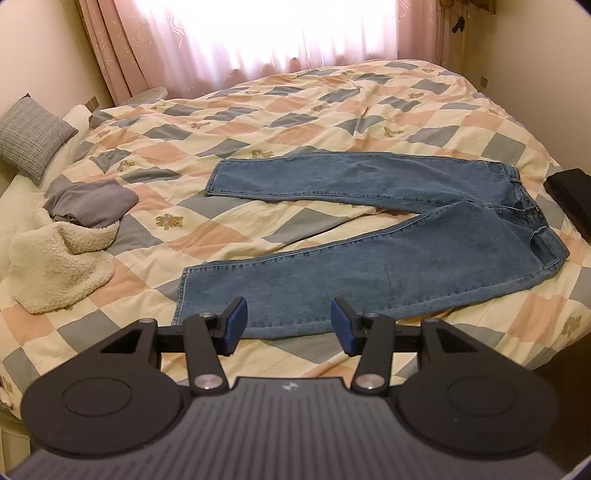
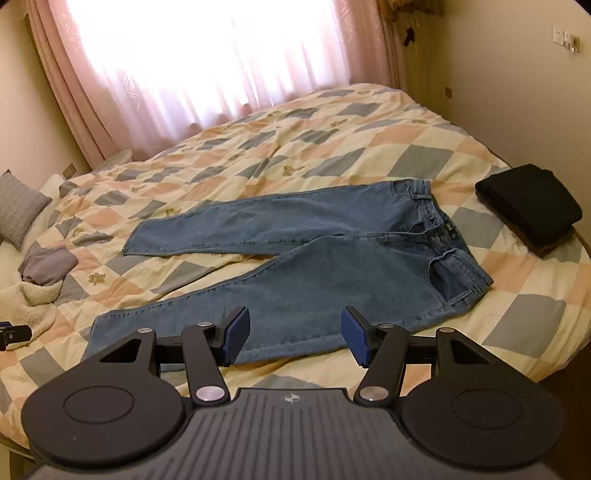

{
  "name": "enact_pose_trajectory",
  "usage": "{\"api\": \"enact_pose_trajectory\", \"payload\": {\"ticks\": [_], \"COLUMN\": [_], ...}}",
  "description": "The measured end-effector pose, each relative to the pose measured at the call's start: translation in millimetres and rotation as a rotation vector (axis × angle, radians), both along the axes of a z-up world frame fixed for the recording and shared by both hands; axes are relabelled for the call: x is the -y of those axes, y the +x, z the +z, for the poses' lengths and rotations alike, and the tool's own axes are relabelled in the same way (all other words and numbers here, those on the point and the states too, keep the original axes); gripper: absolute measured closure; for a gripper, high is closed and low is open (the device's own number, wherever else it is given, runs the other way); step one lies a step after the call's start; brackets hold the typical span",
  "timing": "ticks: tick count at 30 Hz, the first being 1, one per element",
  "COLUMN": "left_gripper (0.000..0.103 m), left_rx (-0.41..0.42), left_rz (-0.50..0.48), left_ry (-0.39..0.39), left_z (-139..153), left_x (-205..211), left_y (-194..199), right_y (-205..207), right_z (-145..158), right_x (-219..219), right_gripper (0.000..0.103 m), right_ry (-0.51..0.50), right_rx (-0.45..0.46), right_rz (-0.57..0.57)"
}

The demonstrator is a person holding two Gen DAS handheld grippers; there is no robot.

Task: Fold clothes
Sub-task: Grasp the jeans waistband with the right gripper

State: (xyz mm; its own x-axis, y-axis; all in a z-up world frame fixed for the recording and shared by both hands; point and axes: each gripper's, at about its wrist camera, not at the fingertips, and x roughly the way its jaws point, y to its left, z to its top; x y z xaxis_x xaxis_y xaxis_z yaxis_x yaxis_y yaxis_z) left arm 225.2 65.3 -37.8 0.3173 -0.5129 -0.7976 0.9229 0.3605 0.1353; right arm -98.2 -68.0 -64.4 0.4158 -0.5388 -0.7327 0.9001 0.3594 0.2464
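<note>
- The left claw [image 1: 289, 325] hangs with its blue pads spread wide and nothing between them, poised over the hem end of the nearer leg of a pair of jeans [image 1: 388, 236]
- The right claw [image 2: 295, 334] is likewise wide open and empty-handed, hovering over the middle of the same nearer leg, close to the bed's front edge
- The blue denim jeans lie flat and unfolded on the checked quilt [image 1: 295, 110], legs splayed in a V toward the left, waistband to the right
- A folded black garment [image 2: 528, 206] sits on the quilt to the right of the waistband, apart from the jeans
- A rumpled grey garment [image 1: 92, 201] rests against a cream fleece [image 1: 59, 269] at the quilt's left side, well apart from the jeans
- A grey cushion [image 1: 31, 136] lies at the far left; pink curtains [image 1: 258, 33] glow with daylight behind the bed
</note>
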Motion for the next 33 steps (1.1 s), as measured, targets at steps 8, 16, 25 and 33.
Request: {"api": "enact_pose_trajectory", "payload": {"ticks": [8, 16, 25, 33], "left_gripper": [0.056, 0.054, 0.052, 0.052], "left_rx": [-0.027, -0.073, -0.096, -0.107], "left_rz": [-0.024, -0.024, 0.018, 0.046], "left_ry": [0.002, 0.058, 0.161, 0.223], "left_z": [-18, -65, -145, -218], "left_x": [22, 104, 233, 295], "left_y": [-6, -21, -45, -59], "right_y": [-7, -60, -104, -108], "right_z": [-9, -49, -153, -259], "right_x": [-2, 79, 258, 371], "right_gripper": [0.046, 0.067, 0.066, 0.066], "right_ry": [0.008, 0.018, 0.106, 0.17], "right_rx": [-0.013, -0.021, -0.072, -0.213], "right_rz": [-0.006, -0.076, -0.045, 0.098]}}
